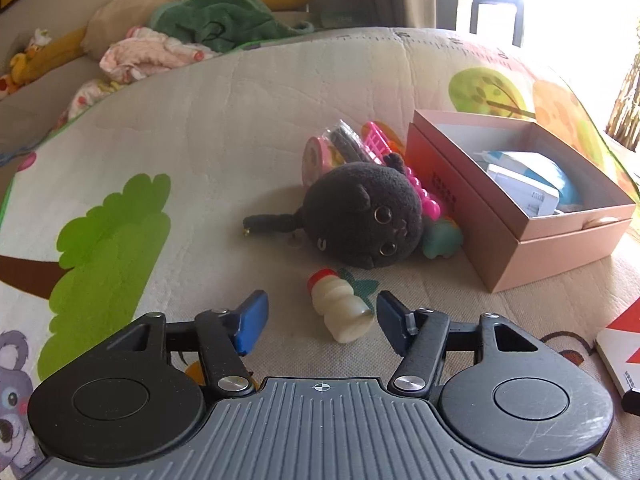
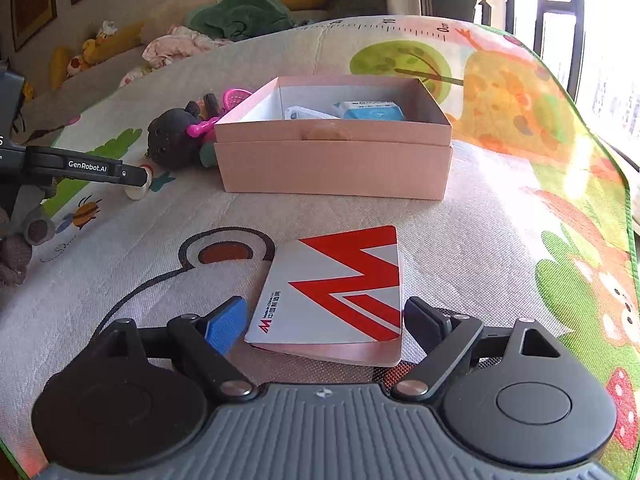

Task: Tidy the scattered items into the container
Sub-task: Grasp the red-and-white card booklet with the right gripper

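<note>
A pink cardboard box (image 1: pixel 560 256) (image 2: pixel 336 168) stands open on the play mat with white and blue packs inside. A small white bottle with a red cap (image 1: pixel 340 304) lies between the tips of my open left gripper (image 1: pixel 320 320), untouched. A black plush cat (image 1: pixel 364 216) (image 2: pixel 172 140), pink plastic toys (image 1: pixel 376 144) and a teal toy (image 1: pixel 442 240) lie by the box's left side. My right gripper (image 2: pixel 324 320) is open around the near end of a white and red booklet (image 2: pixel 340 292) lying flat on the mat.
The printed play mat (image 1: pixel 200 140) covers the surface. Clothes, a green towel (image 1: pixel 216 16) and yellow plush toys are piled at the far edge. The left gripper's body (image 2: pixel 80 168) shows at the left of the right wrist view. A window is at the right.
</note>
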Demonstrator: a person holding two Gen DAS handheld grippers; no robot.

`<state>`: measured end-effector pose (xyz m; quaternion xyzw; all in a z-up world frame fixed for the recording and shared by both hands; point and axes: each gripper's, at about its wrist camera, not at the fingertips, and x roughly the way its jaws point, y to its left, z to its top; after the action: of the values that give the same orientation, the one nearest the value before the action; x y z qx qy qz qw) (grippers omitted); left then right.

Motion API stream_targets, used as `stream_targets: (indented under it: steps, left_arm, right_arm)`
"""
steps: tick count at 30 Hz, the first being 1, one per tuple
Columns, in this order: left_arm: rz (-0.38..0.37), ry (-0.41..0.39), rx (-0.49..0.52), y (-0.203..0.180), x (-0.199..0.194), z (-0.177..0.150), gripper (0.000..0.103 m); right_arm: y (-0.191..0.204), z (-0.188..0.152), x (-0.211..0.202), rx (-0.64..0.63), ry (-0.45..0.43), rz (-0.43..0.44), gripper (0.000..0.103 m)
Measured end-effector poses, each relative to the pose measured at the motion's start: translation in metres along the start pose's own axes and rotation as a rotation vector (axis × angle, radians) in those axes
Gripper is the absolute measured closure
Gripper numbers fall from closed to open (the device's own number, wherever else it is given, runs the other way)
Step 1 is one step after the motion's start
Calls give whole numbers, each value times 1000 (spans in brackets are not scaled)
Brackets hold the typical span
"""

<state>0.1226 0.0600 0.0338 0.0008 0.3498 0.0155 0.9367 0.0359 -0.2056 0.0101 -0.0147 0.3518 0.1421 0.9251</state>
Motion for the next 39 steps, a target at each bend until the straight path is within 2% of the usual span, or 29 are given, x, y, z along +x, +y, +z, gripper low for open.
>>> stream_targets:
  steps: [1, 2, 5, 7, 11, 12, 17, 21, 24, 27, 29, 31, 34, 36, 39]
  left_arm:
    - [-1, 0, -2, 1, 2, 1, 27]
    - [-4, 1, 2, 0, 4, 2, 27]
    - [4, 9, 23, -4, 13, 4, 32]
    - [15, 24, 35, -5, 20, 4, 46]
    - [13, 21, 61, -8, 24, 0, 62]
    - [4, 17, 71, -10, 21, -2, 70]
    - [-47, -6, 126, -23, 0, -14, 72]
    - [-138, 5, 140, -34, -18, -26, 72]
    - [-220, 25, 186, -47, -34, -41, 72]
    - [-289, 45, 226, -57, -47, -54, 69]
    - [-296, 46, 238, -57, -53, -60, 63]
    - [-254, 32, 242, -53, -54, -61, 50]
    - [-124, 20, 211, -38, -48, -56, 43]
    - [-57, 21, 169, -24, -43, -51, 35]
    - [-26, 19, 123, -10, -40, -49, 21]
  right_arm:
    - [0, 0, 2, 5, 0, 2, 14]
    - [0, 0, 4, 6, 0, 0, 13]
    - [5, -3, 5, -23, -11, -8, 9]
    - [7, -4, 6, -35, -13, -13, 9]
    - [5, -3, 3, -24, -14, -7, 9]
    - [5, -3, 2, -24, -15, -10, 8]
    - [2, -4, 2, -15, -8, -20, 8]
    - [6, -5, 2, -16, -5, -3, 7]
    - [13, -5, 1, -31, -1, 10, 5]
    - [19, -6, -1, -42, 4, 32, 5]
    - [25, -8, -2, -58, 10, 54, 4]
    - [32, -11, -4, -89, 17, 87, 4]
    - [39, -12, -11, -118, 14, 144, 4]
    - [43, -11, -18, -159, -17, 140, 4]
    - [47, -6, -26, -246, -66, 100, 3]
